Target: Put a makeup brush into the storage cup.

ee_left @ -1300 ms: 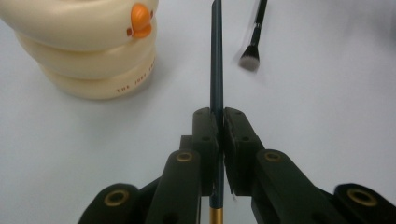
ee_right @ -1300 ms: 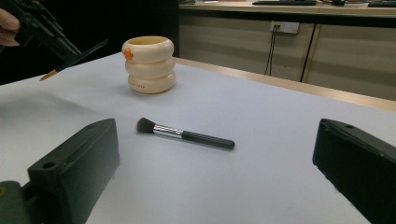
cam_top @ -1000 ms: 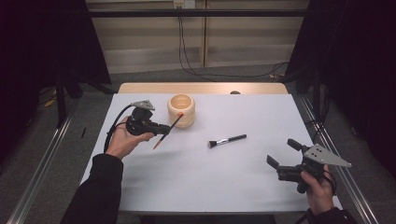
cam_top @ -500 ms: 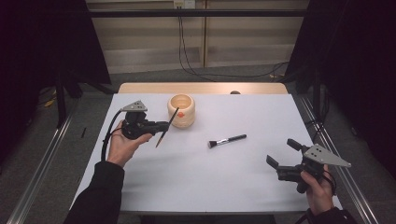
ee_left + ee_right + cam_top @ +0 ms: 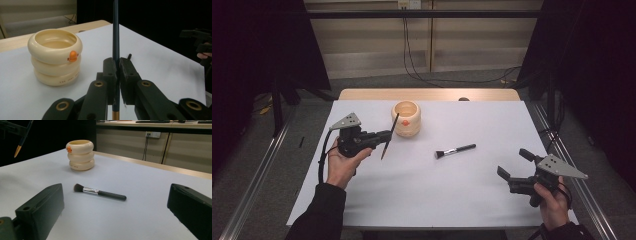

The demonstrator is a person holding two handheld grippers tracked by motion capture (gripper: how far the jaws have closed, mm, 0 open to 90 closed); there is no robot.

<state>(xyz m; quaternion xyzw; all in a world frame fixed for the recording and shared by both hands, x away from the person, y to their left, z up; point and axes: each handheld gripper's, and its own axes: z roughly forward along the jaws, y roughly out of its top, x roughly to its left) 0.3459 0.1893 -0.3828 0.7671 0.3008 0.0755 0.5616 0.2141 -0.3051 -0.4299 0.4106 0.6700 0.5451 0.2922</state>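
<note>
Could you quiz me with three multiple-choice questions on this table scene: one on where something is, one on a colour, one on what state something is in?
1. Where does the makeup brush lie?
A. inside the holder
B. flat on the white table, between the two hand-held grippers
C. on the floor

2. What colour is the ringed holder?
A. cream with an orange spot
B. blue
C. black

3. How is the left hand-held gripper?
A. wide open
B. shut on the thin dark pencil
C. shut on the makeup brush

Answers: 1 B, it rests on the bare tabletop. 2 A, the left gripper view shows it close up. 3 B, both pads press the shaft.
</note>
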